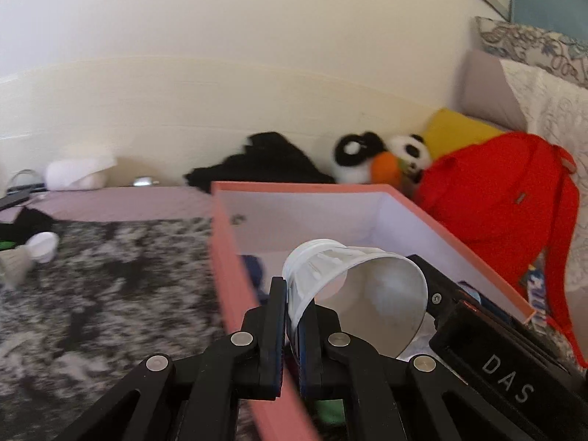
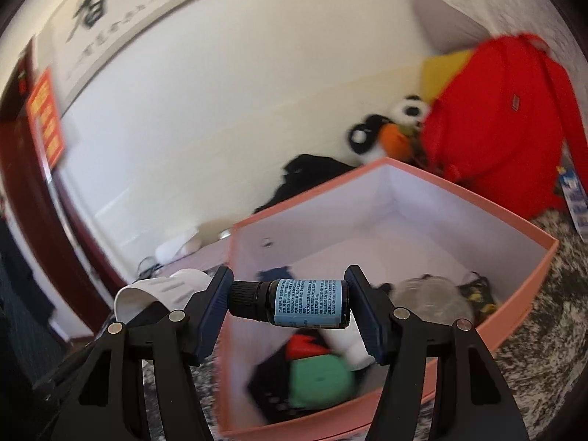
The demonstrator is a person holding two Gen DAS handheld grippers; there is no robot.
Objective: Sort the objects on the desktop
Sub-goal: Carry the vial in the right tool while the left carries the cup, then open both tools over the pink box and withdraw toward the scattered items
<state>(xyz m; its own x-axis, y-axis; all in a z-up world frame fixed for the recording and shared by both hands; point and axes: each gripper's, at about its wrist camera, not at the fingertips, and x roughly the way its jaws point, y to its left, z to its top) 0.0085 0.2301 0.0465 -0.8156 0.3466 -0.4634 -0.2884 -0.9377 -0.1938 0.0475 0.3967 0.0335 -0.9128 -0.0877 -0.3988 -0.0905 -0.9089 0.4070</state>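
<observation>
Jaws across sideways bottle [image 2: 307, 303], cap leftward

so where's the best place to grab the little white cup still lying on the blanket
By the rim of the cup: it lies tipped on its side on the blanket, mouth toward the camera. Come from the mouth side, one finger inside and one outside the wall, as the left gripper holds its own cup. Motion blur hides finer detail.
</observation>
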